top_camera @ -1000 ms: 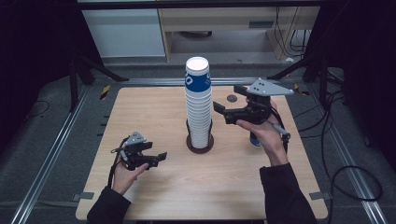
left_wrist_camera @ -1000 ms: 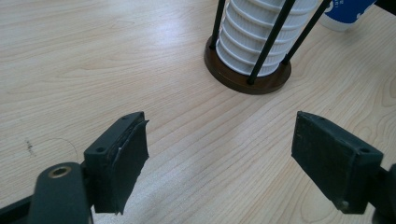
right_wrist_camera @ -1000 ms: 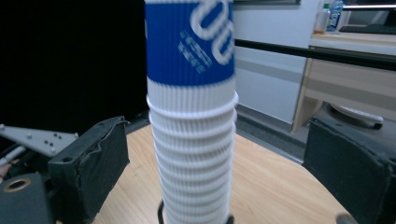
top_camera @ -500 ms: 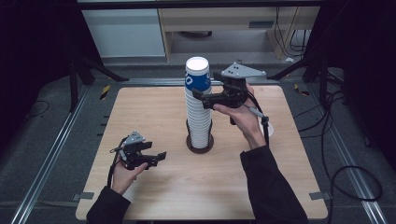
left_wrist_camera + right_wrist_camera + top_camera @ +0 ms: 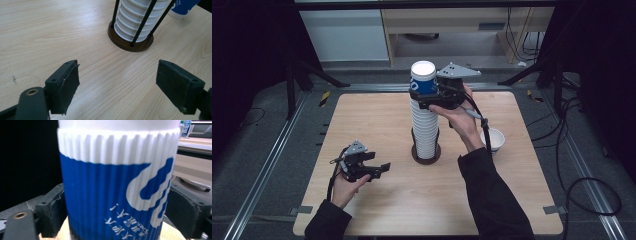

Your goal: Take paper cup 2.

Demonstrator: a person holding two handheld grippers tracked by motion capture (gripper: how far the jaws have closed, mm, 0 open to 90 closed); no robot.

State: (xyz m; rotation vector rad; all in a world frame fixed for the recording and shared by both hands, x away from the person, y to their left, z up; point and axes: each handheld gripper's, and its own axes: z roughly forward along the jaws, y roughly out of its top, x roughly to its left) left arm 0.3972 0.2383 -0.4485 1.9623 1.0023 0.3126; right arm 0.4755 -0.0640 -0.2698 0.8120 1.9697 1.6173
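Observation:
A tall stack of white ribbed paper cups (image 5: 425,127) stands in a rod holder on a round brown base (image 5: 426,153) at the table's middle. The top cup (image 5: 422,79) is blue and white. My right gripper (image 5: 424,96) reaches it from the right, and its jaws have just been closing with that cup between them. In the right gripper view both pads (image 5: 56,212) touch the sides of the blue cup (image 5: 100,195). My left gripper (image 5: 379,167) rests low at the front left, open and holding nothing (image 5: 117,77). The holder base (image 5: 130,41) lies ahead of it.
A single paper cup (image 5: 493,140) stands upright on the wooden table (image 5: 362,115) to the right of the stack, below my right forearm; its blue lower part (image 5: 182,7) is in the left gripper view. Metal rails run along both table sides.
My right gripper has moved left from beside the stack to its top, and its jaws have closed around the top blue cup. The left gripper has stayed in place.

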